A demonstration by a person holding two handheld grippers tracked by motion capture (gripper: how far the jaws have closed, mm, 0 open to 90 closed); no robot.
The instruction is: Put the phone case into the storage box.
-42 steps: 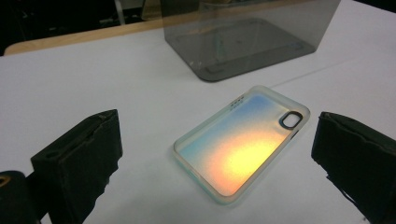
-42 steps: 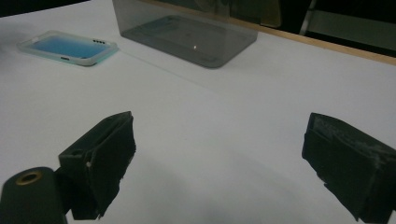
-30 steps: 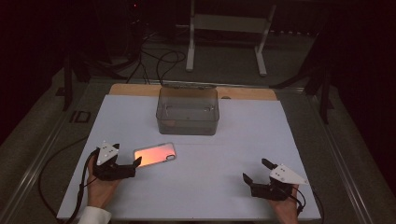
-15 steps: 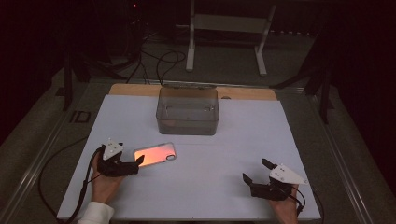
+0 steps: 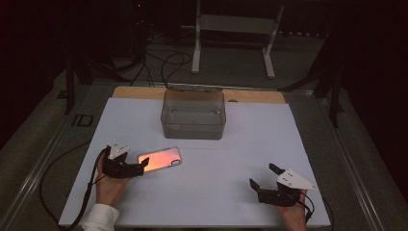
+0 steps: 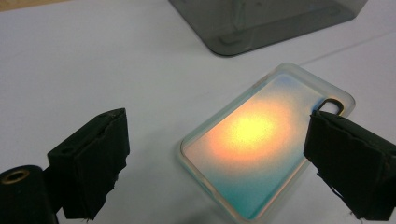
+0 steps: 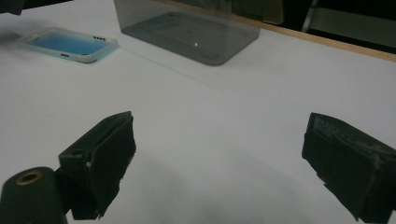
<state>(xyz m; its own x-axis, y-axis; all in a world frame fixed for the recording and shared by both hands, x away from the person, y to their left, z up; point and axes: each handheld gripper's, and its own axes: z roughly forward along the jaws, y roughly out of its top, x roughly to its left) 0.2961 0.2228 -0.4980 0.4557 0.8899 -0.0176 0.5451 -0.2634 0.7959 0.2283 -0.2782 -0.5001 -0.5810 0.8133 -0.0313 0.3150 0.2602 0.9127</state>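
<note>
Left gripper point(image 5: 143, 166) spread wide, jaws straddling the near end of the phone case point(image 5: 159, 159) without contact; in the left gripper view one jaw sits off to 9 o'clock of the case point(image 6: 261, 144), the other overlaps its 3 o'clock edge by the camera cutout. Right gripper point(image 5: 262, 179) also spread, holding nothing, parked well apart at the table's 5 o'clock.

Case lies flat on the white sheet point(image 5: 231, 159), at 7 o'clock from the grey bin point(image 5: 193, 114), near it but not touching.

Handling, my read: light, thin, flexible silicone-type shell with a translucent rim; will bow if pinched mid-span. Glossy orange-to-teal back probably slick. Not fragile. Best grip: across the short width at the near end, pads on the two long rims, low to the table so a jaw gets under the lip.

Orientation: long axis runs roughly 8-to-2 o'clock in the high view, cutout end pointing away from the left gripper, back face up.
</note>
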